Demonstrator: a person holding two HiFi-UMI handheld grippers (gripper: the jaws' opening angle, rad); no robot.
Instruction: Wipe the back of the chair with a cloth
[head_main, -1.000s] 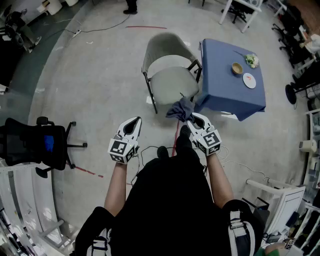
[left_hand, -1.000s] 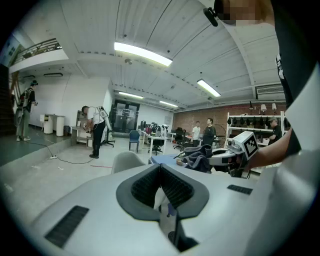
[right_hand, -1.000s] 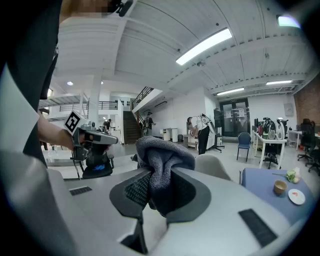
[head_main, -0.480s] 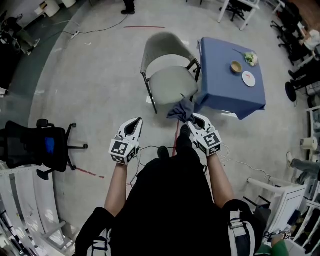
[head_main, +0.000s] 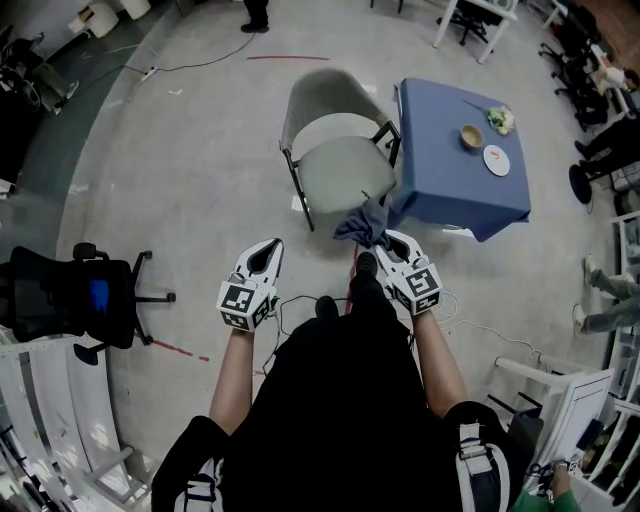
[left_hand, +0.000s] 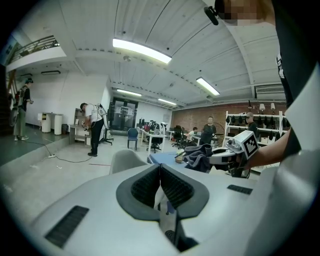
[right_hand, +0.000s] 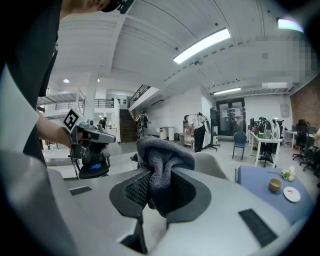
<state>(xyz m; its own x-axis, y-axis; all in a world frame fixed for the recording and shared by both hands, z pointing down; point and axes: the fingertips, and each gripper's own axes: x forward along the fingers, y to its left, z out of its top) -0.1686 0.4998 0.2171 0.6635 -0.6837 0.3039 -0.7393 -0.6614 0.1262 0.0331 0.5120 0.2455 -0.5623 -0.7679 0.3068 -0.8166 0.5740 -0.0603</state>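
A light grey shell chair (head_main: 335, 140) stands on the concrete floor ahead of me, its curved back (head_main: 322, 92) on the far side; its top also shows in the left gripper view (left_hand: 125, 159) and the right gripper view (right_hand: 212, 162). A dark grey cloth (head_main: 362, 222) bunches out of my right gripper (head_main: 383, 240), which is shut on it just short of the seat's near edge. In the right gripper view the cloth (right_hand: 162, 167) fills the jaws. My left gripper (head_main: 266, 250) hangs to the left over bare floor, shut with nothing in it (left_hand: 160, 182).
A table under a blue cloth (head_main: 455, 165) stands right beside the chair, carrying a small bowl (head_main: 472, 136) and a plate (head_main: 497, 158). A black office chair (head_main: 65, 290) sits at the left. Cables (head_main: 300, 300) lie on the floor by my feet. People stand in the distance.
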